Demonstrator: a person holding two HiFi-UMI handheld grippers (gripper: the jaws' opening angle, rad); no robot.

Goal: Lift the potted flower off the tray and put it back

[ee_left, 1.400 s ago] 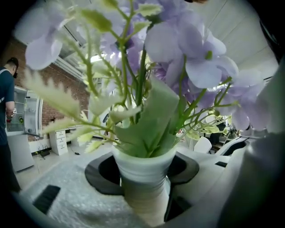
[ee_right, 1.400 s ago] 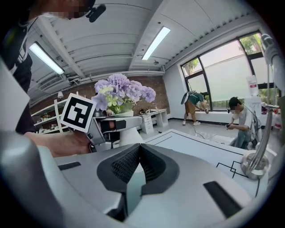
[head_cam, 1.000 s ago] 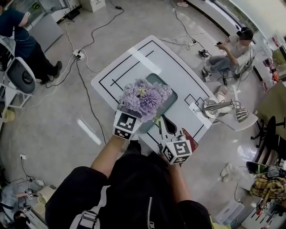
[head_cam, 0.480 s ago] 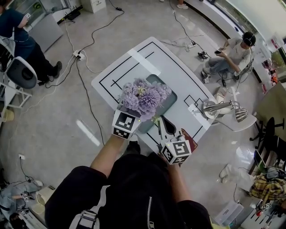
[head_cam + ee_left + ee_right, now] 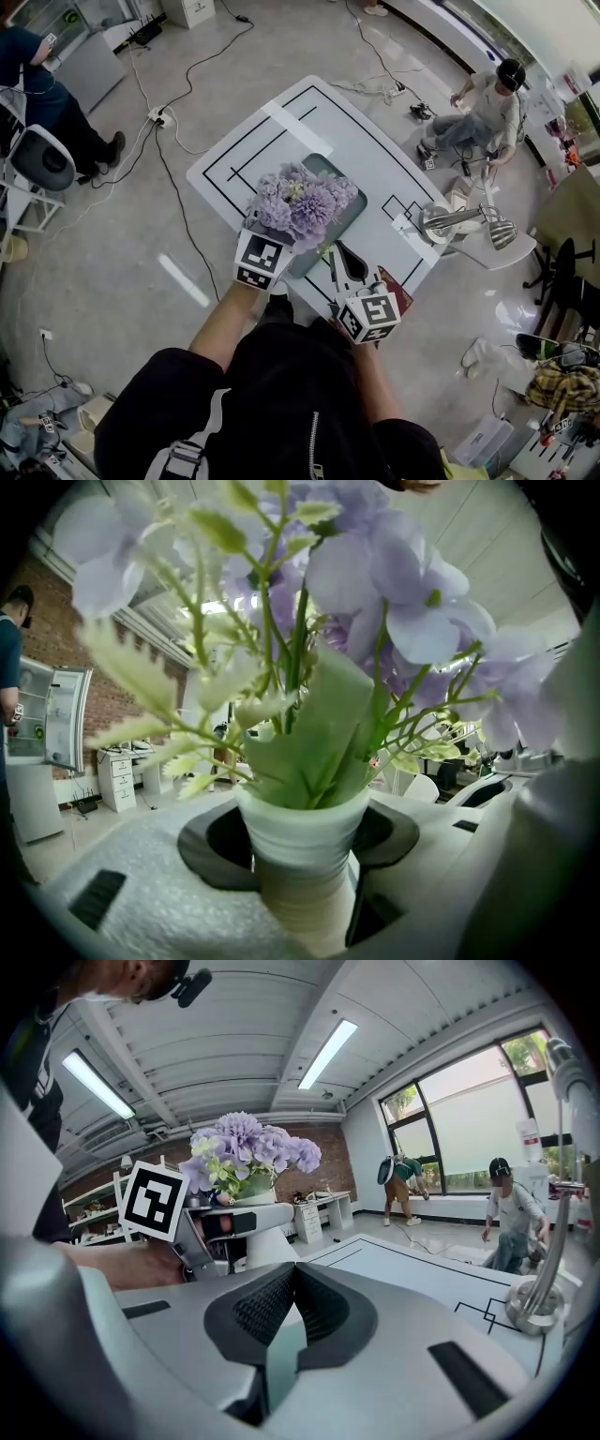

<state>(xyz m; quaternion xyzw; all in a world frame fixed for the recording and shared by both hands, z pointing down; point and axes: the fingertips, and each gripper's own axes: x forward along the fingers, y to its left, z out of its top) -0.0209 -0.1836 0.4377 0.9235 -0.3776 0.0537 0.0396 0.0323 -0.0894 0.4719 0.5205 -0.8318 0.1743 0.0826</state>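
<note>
Across most of the head view spreads a grey floor (image 5: 112,244), and on it stands a white table (image 5: 375,164) marked with black lines. On the middle of the table lies a dark green tray (image 5: 323,169), its near end hidden under blooms. The potted flower (image 5: 302,206) — pale purple heads and green sprigs in a ribbed white pot (image 5: 302,841) — sits over that near end, clamped in the left gripper (image 5: 279,242). The left gripper view shows both jaws pressed against the pot's sides below its rim. Whether the pot's base touches the tray cannot be made out in any view.

At the table's right edge stands a metal desk lamp (image 5: 464,223), well apart from the flower. The right gripper (image 5: 339,255) hovers just beside the tray's near right corner, to the right of the flower and not touching it — its jaws are closed together with nothing between them, the pads meeting in the right gripper view. Beside it, at the table's near edge, a small dark red thing (image 5: 398,292) shows; what it is I cannot tell.
</note>
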